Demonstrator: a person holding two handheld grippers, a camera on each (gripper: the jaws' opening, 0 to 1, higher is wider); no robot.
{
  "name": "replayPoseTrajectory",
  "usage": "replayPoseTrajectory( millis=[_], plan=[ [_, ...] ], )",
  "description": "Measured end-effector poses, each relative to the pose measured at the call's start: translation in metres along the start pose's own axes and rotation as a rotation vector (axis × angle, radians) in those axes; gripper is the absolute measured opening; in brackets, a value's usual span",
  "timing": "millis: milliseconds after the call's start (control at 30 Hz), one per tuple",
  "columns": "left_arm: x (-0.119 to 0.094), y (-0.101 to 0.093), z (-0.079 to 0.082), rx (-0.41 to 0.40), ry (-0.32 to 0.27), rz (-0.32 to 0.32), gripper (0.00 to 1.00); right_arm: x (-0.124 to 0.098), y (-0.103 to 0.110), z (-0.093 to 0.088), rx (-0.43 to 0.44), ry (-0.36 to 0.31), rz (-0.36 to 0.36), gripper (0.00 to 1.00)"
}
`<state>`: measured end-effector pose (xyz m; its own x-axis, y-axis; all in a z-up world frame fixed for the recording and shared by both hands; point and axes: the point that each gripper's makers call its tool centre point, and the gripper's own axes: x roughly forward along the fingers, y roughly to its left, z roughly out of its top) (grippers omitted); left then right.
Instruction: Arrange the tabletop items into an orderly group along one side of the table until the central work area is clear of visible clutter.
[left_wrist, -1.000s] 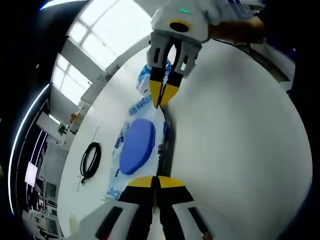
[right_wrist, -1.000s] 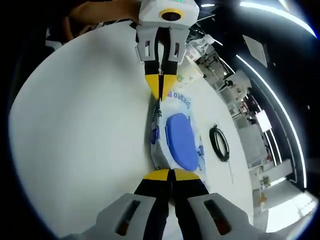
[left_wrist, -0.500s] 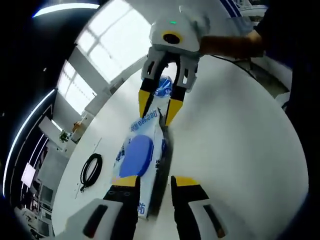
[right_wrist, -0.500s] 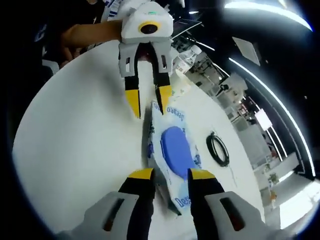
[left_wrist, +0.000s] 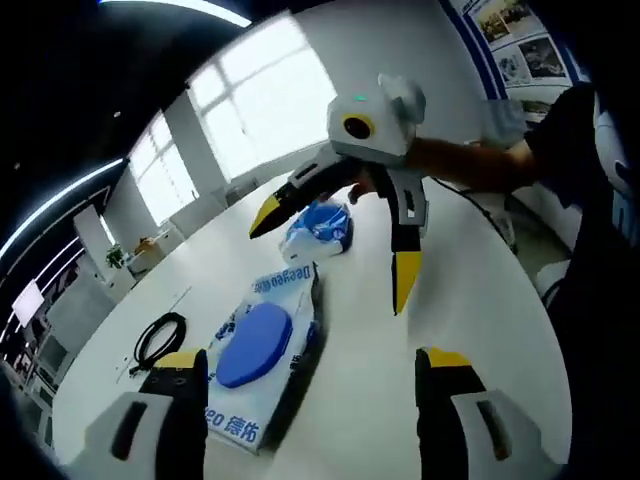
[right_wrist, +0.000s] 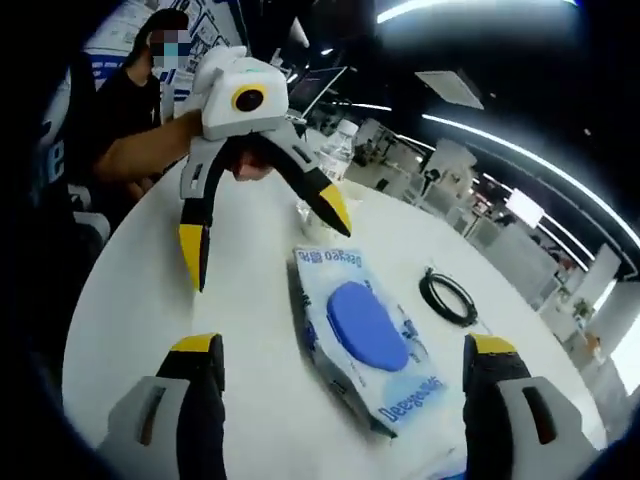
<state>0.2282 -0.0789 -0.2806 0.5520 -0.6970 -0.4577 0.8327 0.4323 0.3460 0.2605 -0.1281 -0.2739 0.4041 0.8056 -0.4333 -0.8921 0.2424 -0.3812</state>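
Both my hand-held grippers, left (left_wrist: 310, 385) and right (right_wrist: 342, 375), gape empty; the wipes pack (right_wrist: 365, 335) lies mid-worktop (right_wrist: 150, 300) between them; closing carelessly could shove it into the black cable (right_wrist: 447, 297).

Both grippers were spread wide and facing each other, the left gripper (right_wrist: 262, 228) held up by a bare forearm (right_wrist: 140, 152), the right gripper (left_wrist: 335, 255) gripped the same way.
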Motion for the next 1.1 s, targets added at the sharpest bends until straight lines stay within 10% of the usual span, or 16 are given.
replayPoseTrajectory(
  millis=[567, 800, 1100],
  plan=[
    [-0.011, 0.020, 0.018, -0.181, -0.093, 0.054, 1.00, -0.029, -0.030, 0.002, 0.144, -0.060, -0.045, 1.00],
    [-0.034, 0.063, 0.042, -0.354, -0.205, 0.130, 1.00, -0.042, -0.052, 0.019, 0.202, -0.099, -0.071, 1.00],
    [-0.047, 0.089, 0.044, -0.386, -0.170, 0.199, 1.00, -0.037, -0.073, 0.034, 0.226, -0.082, -0.065, 1.00]
  ],
)
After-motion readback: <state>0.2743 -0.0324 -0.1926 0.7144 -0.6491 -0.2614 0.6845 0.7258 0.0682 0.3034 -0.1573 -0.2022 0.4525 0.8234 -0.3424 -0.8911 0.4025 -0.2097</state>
